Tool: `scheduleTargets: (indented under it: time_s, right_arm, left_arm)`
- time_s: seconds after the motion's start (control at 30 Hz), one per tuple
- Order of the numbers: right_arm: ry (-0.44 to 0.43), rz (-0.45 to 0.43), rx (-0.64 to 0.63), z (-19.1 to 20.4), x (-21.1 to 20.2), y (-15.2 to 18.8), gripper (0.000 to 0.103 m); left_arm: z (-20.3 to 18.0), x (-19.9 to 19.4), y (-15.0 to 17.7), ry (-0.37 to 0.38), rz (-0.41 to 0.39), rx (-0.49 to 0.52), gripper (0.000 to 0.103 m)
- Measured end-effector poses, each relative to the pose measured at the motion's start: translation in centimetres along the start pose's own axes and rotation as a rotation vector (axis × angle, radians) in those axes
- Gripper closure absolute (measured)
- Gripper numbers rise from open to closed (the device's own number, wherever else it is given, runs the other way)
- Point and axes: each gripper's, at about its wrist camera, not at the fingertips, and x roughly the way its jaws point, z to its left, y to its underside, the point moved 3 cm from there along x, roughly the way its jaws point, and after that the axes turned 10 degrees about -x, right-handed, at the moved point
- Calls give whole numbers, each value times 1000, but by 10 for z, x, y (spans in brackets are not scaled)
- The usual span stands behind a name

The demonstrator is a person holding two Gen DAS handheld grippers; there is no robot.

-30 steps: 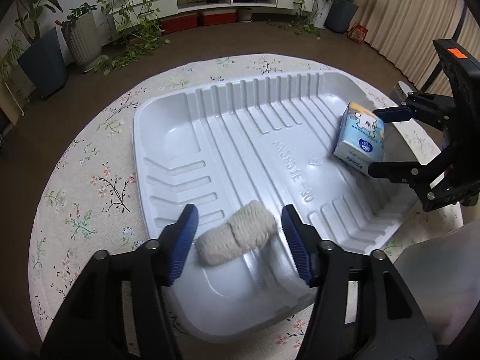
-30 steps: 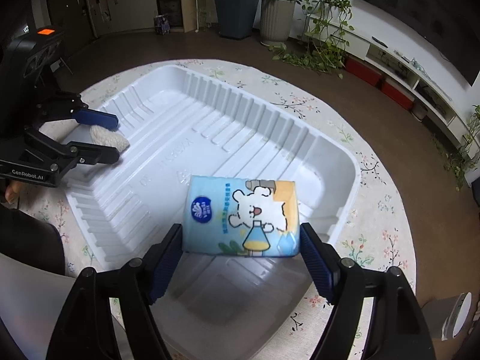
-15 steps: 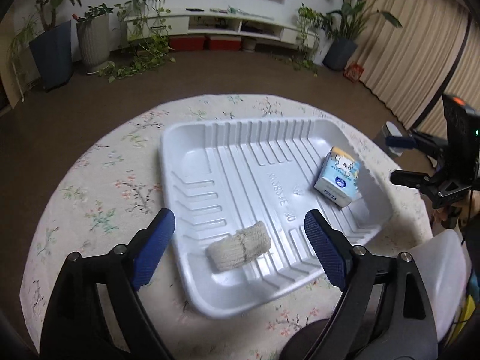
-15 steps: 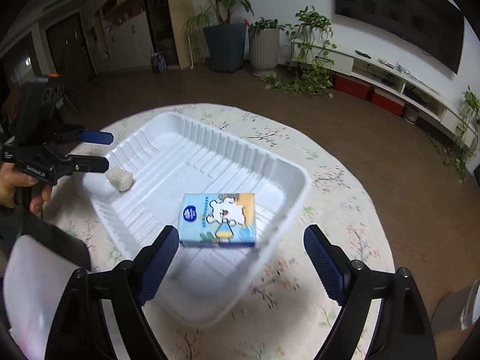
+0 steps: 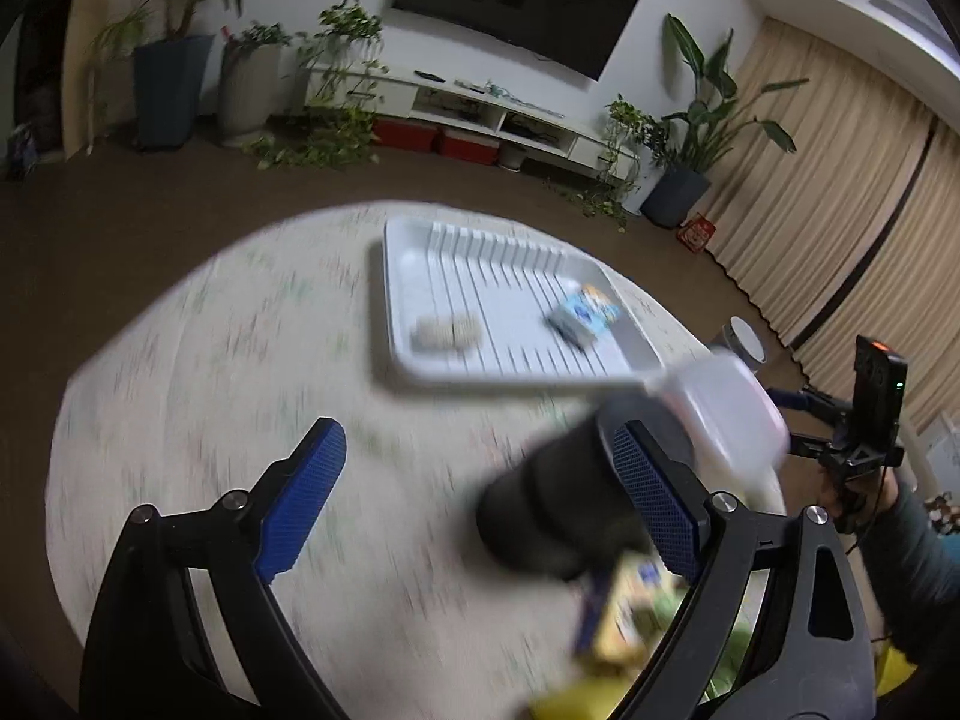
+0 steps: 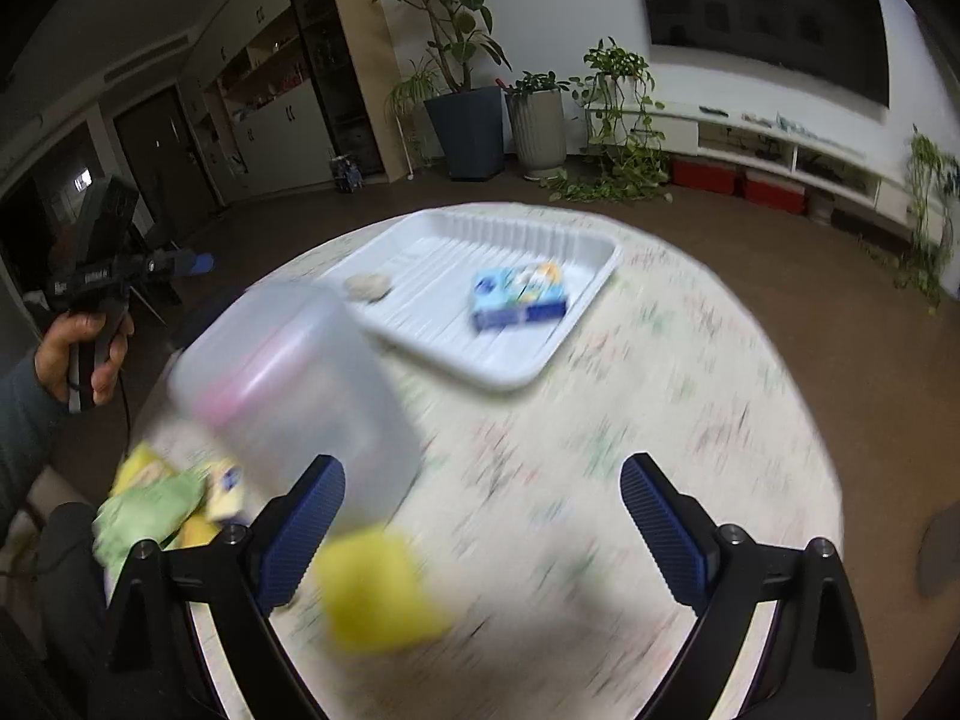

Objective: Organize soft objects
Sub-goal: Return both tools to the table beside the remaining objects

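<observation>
Round desk (image 6: pixel 690 372) w/ floral cloth, fills mid frame. White tray (image 6: pixel 591 291) upper centre, right wrist view; holds blue tissue pack (image 6: pixel 519 297) mid-tray and rolled beige cloth (image 6: pixel 367 286) near left rim. Two items in, so part done. Clear tub (image 6: pixel 288 372) lower left, tilted, blurred. Soft bits left below it: green (image 6: pixel 147 516), yellow (image 6: pixel 375 594). Left claw (image 5: pixel 474 495) spread wide, jaws just been opening, gripping nothing. Right claw (image 6: pixel 483 531) likewise: just been opening, nothing between.
</observation>
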Motion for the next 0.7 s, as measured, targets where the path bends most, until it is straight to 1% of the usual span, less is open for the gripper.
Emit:
scheduleTargets:
  time_s: [0.1,0.13,0.17,0.23,0.3,0.37,0.47,0.57,0.63,0.7]
  right_arm:
    - [-4,-3,31,16,-14,23,2]
    - [-3,-1,45,23,-19,30,0]
    - [1,0,50,27,-24,35,0]
    - [14,0,64,37,-34,44,0]
    - [42,-8,87,49,-46,52,0]
    - [48,-30,104,61,-57,60,0]
    - [80,-44,90,79,-66,68,0]
    - [149,-18,18,98,-63,74,0]
    - [162,4,-1,106,-60,74,0]
    - [169,11,-3,108,-58,74,0]
  left_arm:
    - [2,-26,43,6,-17,-77,11]
    - [3,-36,61,19,-23,-123,4]
    - [2,-41,73,28,-23,-153,0]
    - [-3,-51,100,16,-30,-186,0]
    - [-14,-59,131,-32,-47,-172,0]
    - [-29,-61,155,-72,-61,-142,0]
    - [-45,-59,179,-99,-56,-94,0]
    - [-52,-54,186,-146,-55,-53,0]
    - [-54,-50,186,-152,-49,-37,0]
    - [-59,-49,189,-182,-52,-7,0]
